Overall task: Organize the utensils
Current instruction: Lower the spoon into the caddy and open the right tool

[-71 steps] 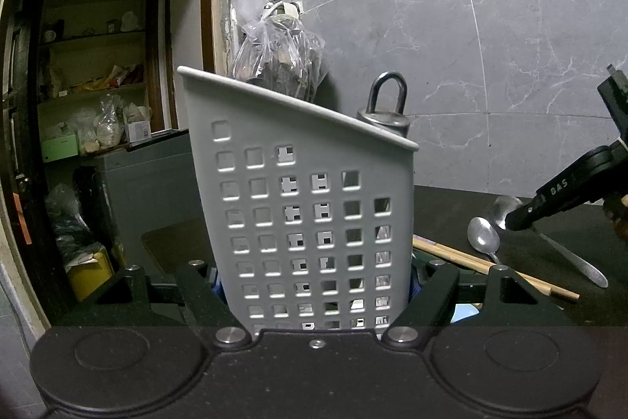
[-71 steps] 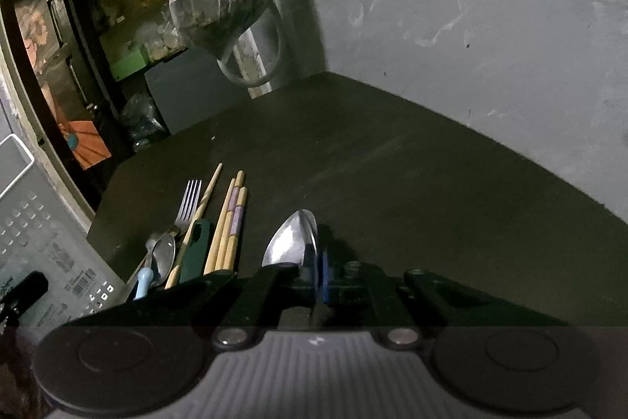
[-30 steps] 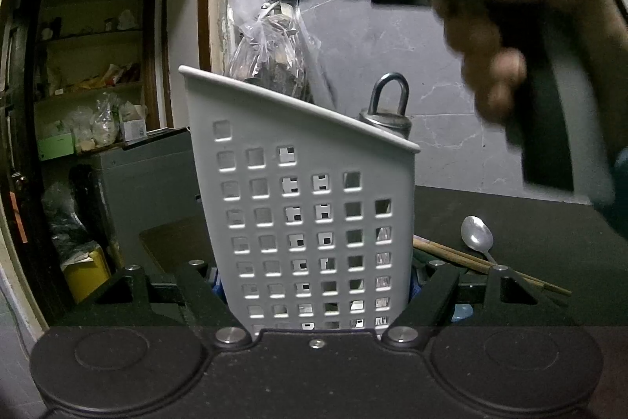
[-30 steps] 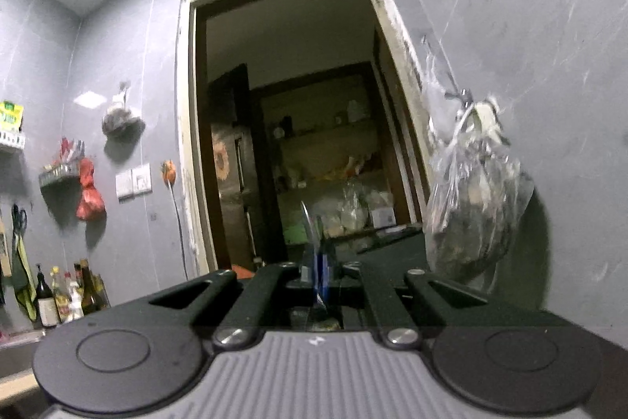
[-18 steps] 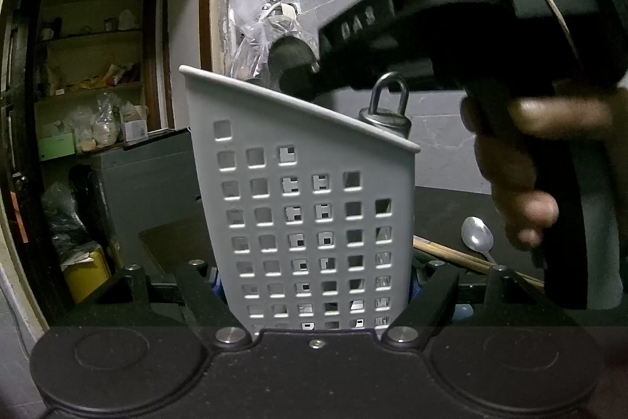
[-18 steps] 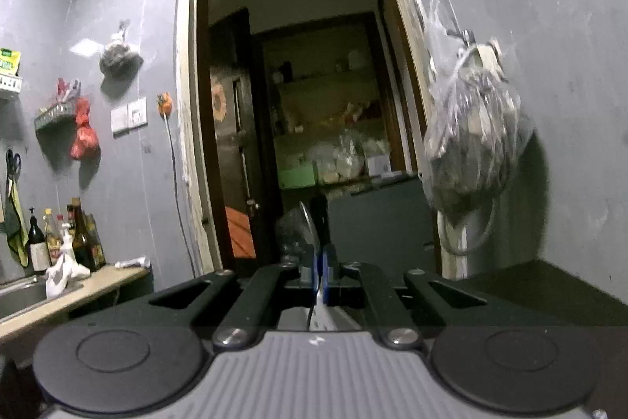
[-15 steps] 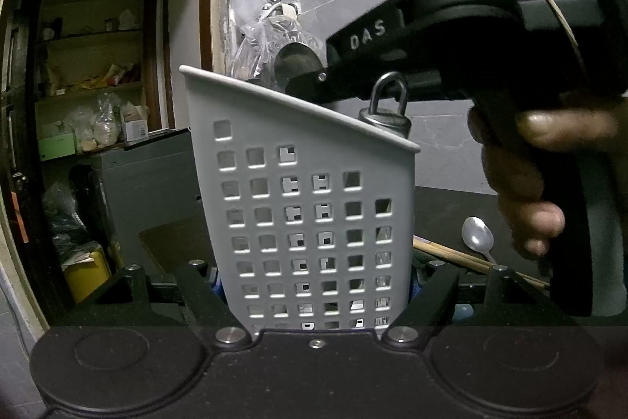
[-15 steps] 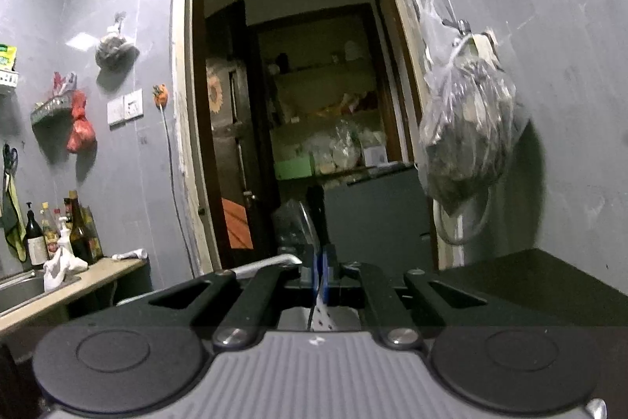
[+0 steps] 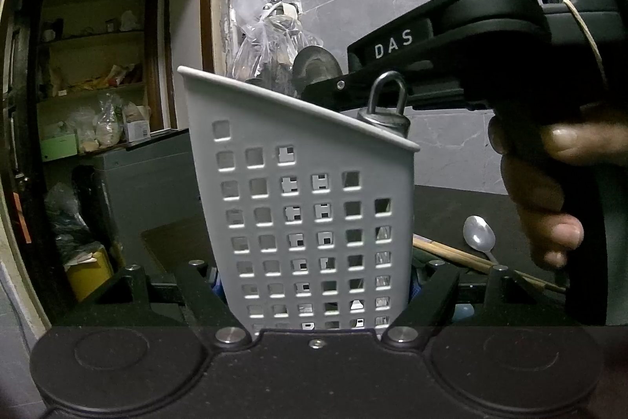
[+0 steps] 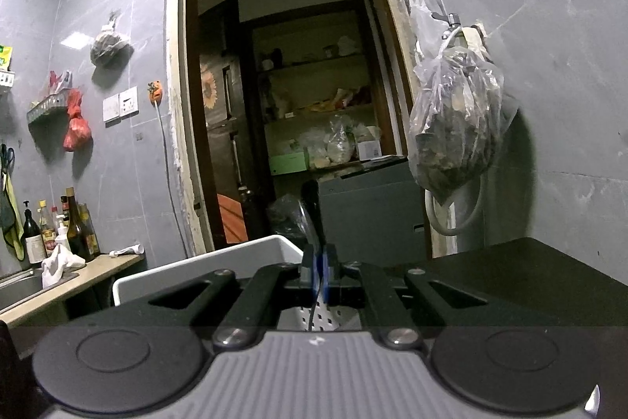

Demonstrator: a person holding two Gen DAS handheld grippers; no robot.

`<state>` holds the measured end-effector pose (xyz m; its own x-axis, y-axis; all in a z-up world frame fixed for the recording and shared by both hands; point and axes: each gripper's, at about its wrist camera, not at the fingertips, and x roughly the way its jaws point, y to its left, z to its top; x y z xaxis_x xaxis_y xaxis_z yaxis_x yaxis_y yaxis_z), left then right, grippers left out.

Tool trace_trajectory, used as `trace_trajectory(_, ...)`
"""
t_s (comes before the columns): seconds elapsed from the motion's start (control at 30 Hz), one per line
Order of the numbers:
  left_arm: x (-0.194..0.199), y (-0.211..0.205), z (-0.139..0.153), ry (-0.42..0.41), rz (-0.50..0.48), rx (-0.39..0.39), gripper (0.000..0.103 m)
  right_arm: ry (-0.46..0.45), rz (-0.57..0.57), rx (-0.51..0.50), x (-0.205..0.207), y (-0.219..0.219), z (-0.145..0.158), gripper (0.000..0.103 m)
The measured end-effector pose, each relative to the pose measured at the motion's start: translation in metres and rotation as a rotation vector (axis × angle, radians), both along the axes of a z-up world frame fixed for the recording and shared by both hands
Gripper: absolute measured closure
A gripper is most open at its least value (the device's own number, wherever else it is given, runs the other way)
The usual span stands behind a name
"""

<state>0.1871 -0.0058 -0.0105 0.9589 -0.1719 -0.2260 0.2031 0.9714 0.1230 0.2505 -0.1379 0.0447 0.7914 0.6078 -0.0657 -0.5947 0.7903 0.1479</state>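
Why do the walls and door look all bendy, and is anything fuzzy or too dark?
Both views bend because of the fisheye lens: the door frame bows in the right wrist view. In the left wrist view the hand looks soft and blurry up close, while the grey basket is sharp. The table is very dark; the spoon is a dim edge-on shape.

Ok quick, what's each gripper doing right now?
Left gripper: closed on the grey perforated plastic utensil holder.
Right gripper: closed on a metal spoon, over the holder.
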Motion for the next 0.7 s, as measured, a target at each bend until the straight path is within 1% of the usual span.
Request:
trace_trajectory(0.5,-0.0005,-0.0008,0.0009,0.0,0.001,0.002,0.026,0.013,0.007,0.001,-0.0031,-0.0039,-0.0001,0.099)
trace_trajectory(0.7,-0.0001,-0.0005,0.0012,0.0,0.002,0.003,0.026,0.016,0.018,-0.019,-0.0066,-0.0051,-0.0026,0.093)
